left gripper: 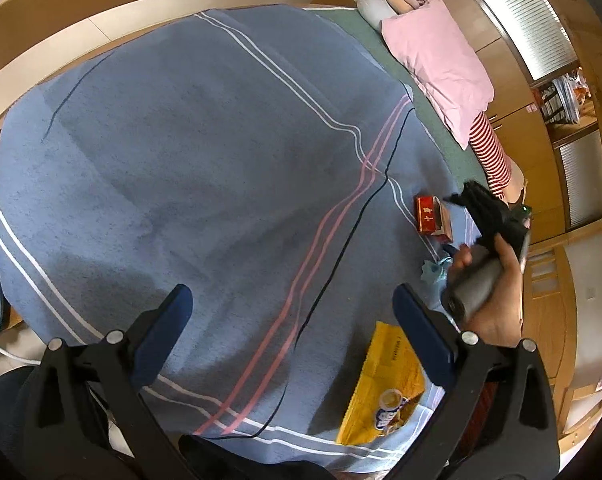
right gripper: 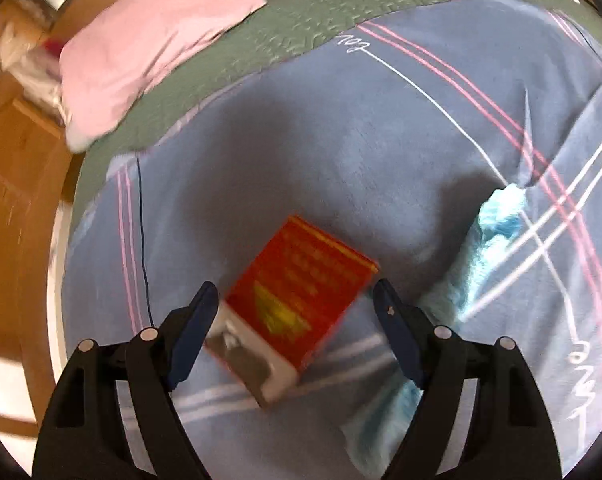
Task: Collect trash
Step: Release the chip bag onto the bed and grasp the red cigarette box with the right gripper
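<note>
Right wrist view: red box (right gripper: 301,300) lies on the blue striped blanket (right gripper: 341,152), between the spread fingers of the right gripper (right gripper: 295,292). Pads stand clear of its sides; nothing gripped. Box face carries yellow print, too blurred to read; one end is white and grey. A pale turquoise cloth (right gripper: 497,220) lies just right of the box. White stitched script on the blanket, not legible.

Left wrist view: left gripper (left gripper: 289,300) hangs wide open over the blanket (left gripper: 181,160), holding nothing. A yellow snack bag (left gripper: 385,384) lies flat by its right finger, with a blue and white logo and a line of small dark print, unreadable. Red box (left gripper: 429,220) sits further off, gold characters on its face, not clear enough to read. A bare hand (left gripper: 489,292) grips the grey handle of the right gripper (left gripper: 471,196) just beside that box.

Room: bed with green sheet (left gripper: 433,120), pink pillow (left gripper: 437,60), red-and-white striped cushion (left gripper: 493,152), a thin black cable (left gripper: 341,248) across the blanket, wooden cabinets (left gripper: 541,152) with slatted panels.
</note>
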`<state>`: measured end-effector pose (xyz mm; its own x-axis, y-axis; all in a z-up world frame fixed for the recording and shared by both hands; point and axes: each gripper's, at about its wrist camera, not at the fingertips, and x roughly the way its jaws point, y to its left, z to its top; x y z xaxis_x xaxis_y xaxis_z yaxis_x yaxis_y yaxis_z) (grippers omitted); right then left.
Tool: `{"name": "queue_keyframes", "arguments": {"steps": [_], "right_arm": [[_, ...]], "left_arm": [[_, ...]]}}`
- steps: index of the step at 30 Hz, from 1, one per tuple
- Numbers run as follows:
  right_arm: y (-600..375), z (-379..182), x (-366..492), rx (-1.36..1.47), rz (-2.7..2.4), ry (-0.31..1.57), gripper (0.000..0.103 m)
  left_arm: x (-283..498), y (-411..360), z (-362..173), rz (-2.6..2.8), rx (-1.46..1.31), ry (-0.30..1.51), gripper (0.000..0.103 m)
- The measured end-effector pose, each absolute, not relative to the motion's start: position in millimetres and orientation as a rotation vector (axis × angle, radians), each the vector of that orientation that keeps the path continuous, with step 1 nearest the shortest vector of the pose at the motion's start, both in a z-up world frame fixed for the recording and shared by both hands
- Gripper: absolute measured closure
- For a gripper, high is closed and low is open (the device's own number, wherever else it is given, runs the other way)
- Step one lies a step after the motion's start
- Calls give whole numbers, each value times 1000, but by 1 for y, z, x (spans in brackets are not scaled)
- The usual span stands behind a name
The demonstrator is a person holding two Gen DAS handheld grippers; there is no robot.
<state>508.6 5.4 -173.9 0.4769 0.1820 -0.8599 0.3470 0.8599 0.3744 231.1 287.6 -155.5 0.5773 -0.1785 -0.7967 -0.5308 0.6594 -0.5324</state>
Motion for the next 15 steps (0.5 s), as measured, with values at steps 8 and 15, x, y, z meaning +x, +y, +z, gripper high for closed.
{"name": "queue_keyframes", "arguments": {"steps": [8,15], "right_arm": [[56,-186,519,164,-102,1122,29],[48,-175,492,165,62,1159,35]], "left_arm": [[236,287,-161,248,-848,977,3],[238,283,-161,258,-827,974,3]]}}
